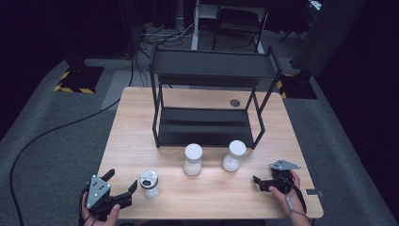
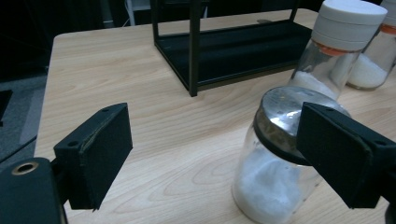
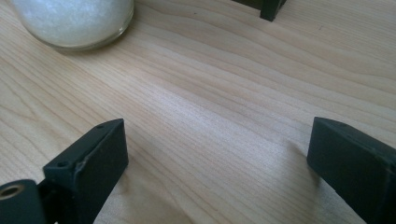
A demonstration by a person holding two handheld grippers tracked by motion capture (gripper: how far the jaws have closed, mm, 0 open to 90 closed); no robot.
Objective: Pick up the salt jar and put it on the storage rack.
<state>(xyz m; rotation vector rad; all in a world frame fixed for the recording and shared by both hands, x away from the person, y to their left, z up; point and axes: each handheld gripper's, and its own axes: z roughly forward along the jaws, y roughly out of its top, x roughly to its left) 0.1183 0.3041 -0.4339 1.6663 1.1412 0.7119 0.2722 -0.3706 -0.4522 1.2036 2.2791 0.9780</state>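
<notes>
Jar (image 1: 150,183) with a dark lid stands upright near the table's (image 1: 141,117) front edge, toward the front-left corner. Left tongs (image 1: 121,184) are just beside it, far nearer than right tongs (image 1: 258,182). Left jaws are wide, one pad in front of the lid; contact unclear. Right jaws are wide, empty, near the front-right corner.

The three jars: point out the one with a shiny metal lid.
The jar nearest the left gripper, at the table's front left. Its lid is reflective metal; the other two jars wear white caps.
</notes>
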